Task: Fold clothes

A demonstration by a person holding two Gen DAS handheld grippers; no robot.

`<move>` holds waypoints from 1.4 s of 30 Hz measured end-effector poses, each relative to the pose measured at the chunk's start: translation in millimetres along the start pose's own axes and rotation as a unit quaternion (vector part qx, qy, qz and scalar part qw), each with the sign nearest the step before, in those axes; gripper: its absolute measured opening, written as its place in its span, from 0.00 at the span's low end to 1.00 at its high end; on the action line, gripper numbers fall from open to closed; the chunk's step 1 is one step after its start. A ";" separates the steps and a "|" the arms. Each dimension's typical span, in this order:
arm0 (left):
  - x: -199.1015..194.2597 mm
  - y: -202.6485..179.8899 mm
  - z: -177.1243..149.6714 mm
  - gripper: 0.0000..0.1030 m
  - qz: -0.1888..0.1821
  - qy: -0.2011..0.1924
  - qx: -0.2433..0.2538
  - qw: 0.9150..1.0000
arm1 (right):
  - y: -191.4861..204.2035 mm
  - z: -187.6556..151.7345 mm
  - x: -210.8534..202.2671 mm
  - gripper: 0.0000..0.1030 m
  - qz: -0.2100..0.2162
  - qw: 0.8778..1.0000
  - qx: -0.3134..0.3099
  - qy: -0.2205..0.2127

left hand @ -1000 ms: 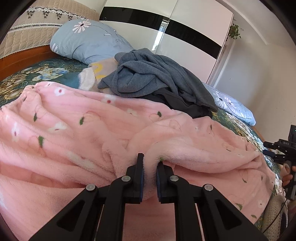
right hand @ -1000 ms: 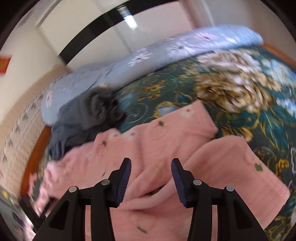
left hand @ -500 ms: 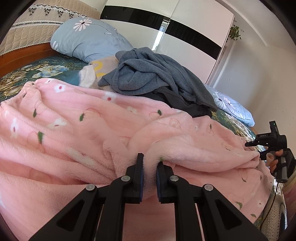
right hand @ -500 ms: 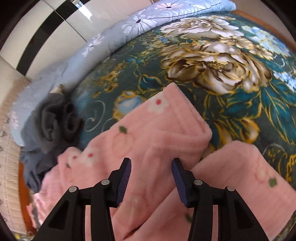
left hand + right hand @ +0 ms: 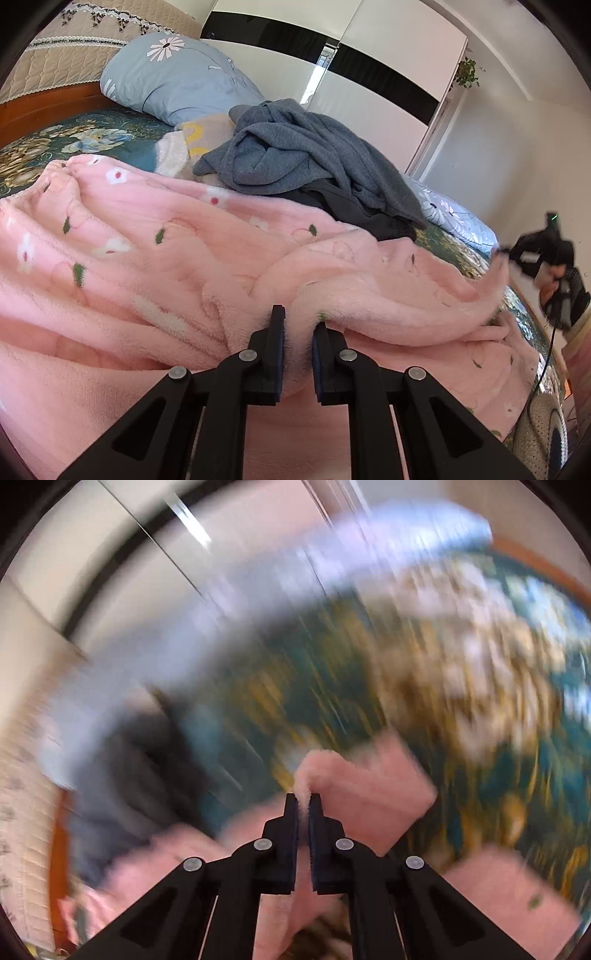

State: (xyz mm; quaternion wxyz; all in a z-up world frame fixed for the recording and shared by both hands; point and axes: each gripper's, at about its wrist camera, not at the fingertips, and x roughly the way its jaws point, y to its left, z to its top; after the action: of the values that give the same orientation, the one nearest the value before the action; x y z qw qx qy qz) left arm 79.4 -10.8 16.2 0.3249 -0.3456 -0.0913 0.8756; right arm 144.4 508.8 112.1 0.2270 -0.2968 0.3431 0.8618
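1. Here, the step in hand looked to be the lift of a pink fleece garment off the bed, each end caught before any fold was laid.
2. The left gripper pinched a thick ridge of the pink fleece between its fingers, the jaws having just eased a little wider while the cloth stayed bunched between them.
3. The right gripper had just snapped nearly closed on a thin edge of the same garment, a tuft standing up just past its fingertips; the rest of that view was smeared by motion.
4. Beyond the left fingers lay a grey garment and a blue pillow, apart from the pink one.
5. The next move probably called for drawing both grips apart to tauten the fleece, and keeping the left pinch firm enough that the bulk did not slip.
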 end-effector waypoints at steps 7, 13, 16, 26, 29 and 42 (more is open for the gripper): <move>-14.3 -7.7 4.0 0.56 -0.066 -0.014 -0.007 0.998 | -58.6 0.5 -60.4 0.04 -0.016 0.994 0.022 -0.106; -27.1 28.6 6.7 0.58 -0.078 -0.006 -0.102 0.992 | -168.0 -75.9 8.5 0.04 -0.020 0.980 0.196 -0.011; -39.8 61.0 8.3 0.58 -0.077 -0.009 -0.170 0.982 | -171.3 -72.4 3.1 0.04 0.001 0.979 0.199 -0.034; -160.1 189.5 21.4 0.58 0.104 -0.113 -0.273 0.950 | -165.4 -70.2 2.7 0.07 -0.027 0.984 0.174 -0.027; -201.2 228.8 6.1 0.58 0.156 -0.146 -0.320 0.923 | -161.6 -70.0 2.3 0.08 -0.037 0.986 0.163 -0.024; -189.0 273.8 -29.0 0.58 0.140 -0.147 -0.371 0.906 | -171.6 -69.2 -27.1 0.12 -0.044 0.973 0.197 -0.113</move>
State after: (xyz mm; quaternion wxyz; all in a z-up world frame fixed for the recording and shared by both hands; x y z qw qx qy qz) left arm 64.0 -343.5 -7.5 0.0302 -0.3179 -0.4067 0.8560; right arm 290.6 566.9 11.1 0.3559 -0.1619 0.4649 0.7943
